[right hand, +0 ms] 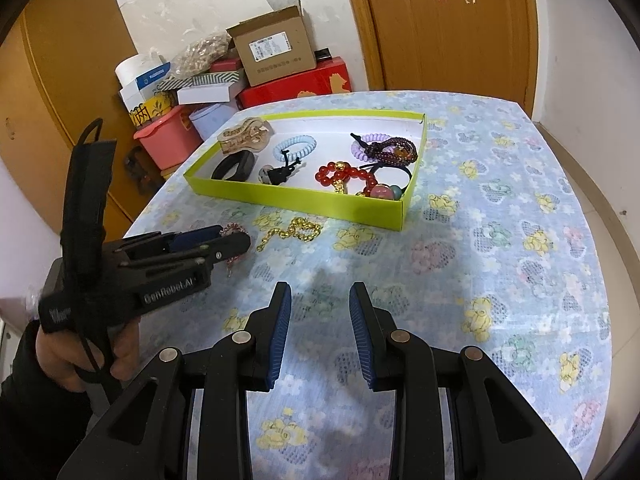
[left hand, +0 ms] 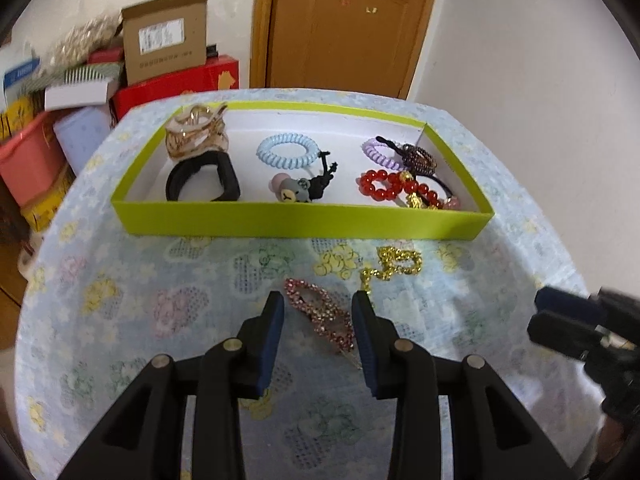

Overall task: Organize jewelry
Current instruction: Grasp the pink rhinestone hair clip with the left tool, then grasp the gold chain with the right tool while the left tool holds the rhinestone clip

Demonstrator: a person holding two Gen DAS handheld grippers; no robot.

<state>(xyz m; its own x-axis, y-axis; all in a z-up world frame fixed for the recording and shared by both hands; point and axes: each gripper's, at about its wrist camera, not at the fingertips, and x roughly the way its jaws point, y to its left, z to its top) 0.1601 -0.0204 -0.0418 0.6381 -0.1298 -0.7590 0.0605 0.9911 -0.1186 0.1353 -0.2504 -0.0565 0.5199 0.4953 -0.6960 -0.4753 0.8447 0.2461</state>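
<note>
A pink rhinestone hair clip point(left hand: 320, 314) lies on the flowered tablecloth between the open fingers of my left gripper point(left hand: 319, 300), which straddles it without closing. A gold chain point(left hand: 394, 266) lies just beyond it to the right; it also shows in the right wrist view point(right hand: 292, 231). A lime-green box point(left hand: 304, 222) holds hair ties, a claw clip, a bear tie and red beads. My right gripper point(right hand: 320, 294) is open and empty above bare cloth. The left gripper point(right hand: 224, 242) shows in the right wrist view over the clip.
The table point(right hand: 500, 208) has its far and right edges near a white wall and a wooden door point(right hand: 448, 24). Stacked cardboard and red boxes point(right hand: 280, 60) and a pink bin point(right hand: 168, 142) stand beyond the left far corner.
</note>
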